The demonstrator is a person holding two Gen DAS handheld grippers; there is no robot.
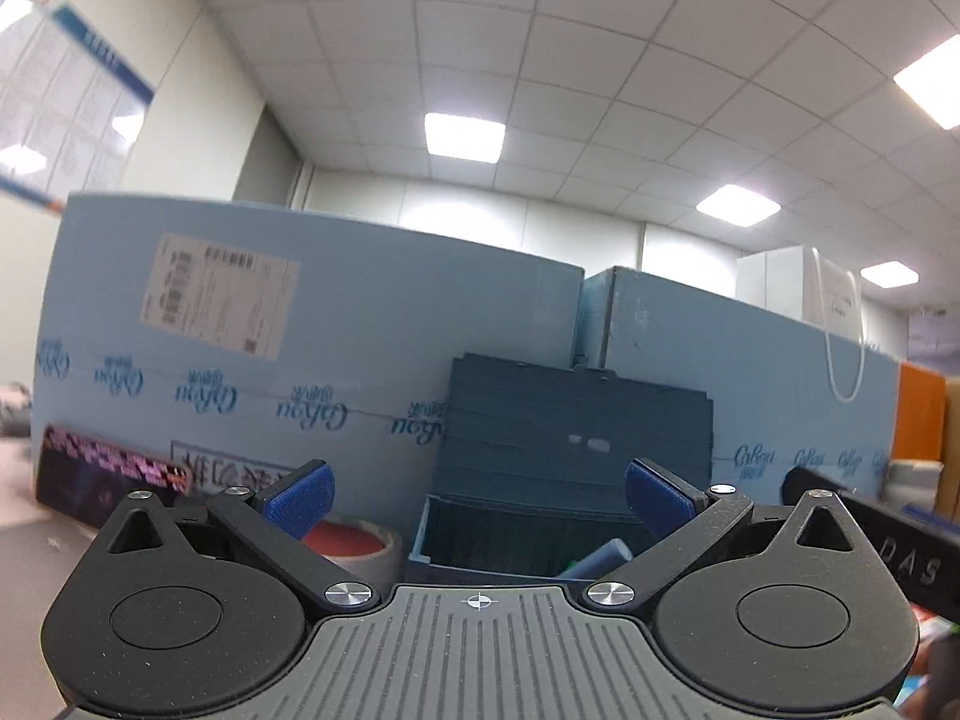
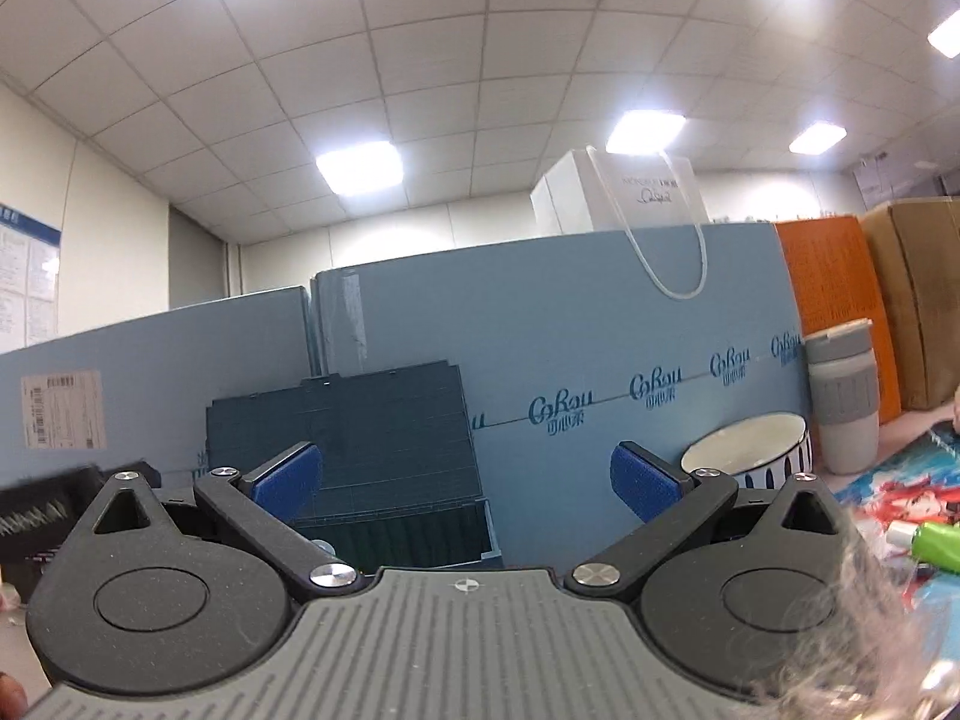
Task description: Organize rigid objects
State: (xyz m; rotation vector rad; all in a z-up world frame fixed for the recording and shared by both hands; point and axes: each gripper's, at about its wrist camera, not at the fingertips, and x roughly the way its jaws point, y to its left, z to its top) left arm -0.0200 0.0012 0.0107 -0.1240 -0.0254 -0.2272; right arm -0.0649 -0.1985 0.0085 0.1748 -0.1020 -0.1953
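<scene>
White ceiling tiles with square light panels span the office above a wall of tall light-blue cartons (image 1: 372,324) printed with a repeating blue logo, one bearing a shipping label (image 1: 219,300); a white paper bag (image 2: 624,195) with cord handles sits on top of them, and orange and brown boxes stand to the right. Against the cartons leans the raised lid of a dark blue-grey storage bin (image 1: 570,456), whose open body rests on the tabletop directly ahead of both cameras. From the left wrist view, the left gripper (image 1: 478,495) is spread wide with nothing between its blue pads, the bin's opening just beyond and below them — a pale blue cylinder (image 1: 606,555) and something green show inside. A roll of tape (image 1: 354,546) with a red centre lies just left of the bin, behind the left finger, and a dark patterned box (image 1: 102,480) sits further left. The right gripper (image 2: 465,480) is likewise spread and empty, the bin ahead of it and slightly left. To its right stand a white bowl (image 2: 750,450) with a dark striped side and a grey-banded cup (image 2: 843,402), near each other, and a green object (image 2: 939,546) lies on a colourful printed mat (image 2: 900,480).
</scene>
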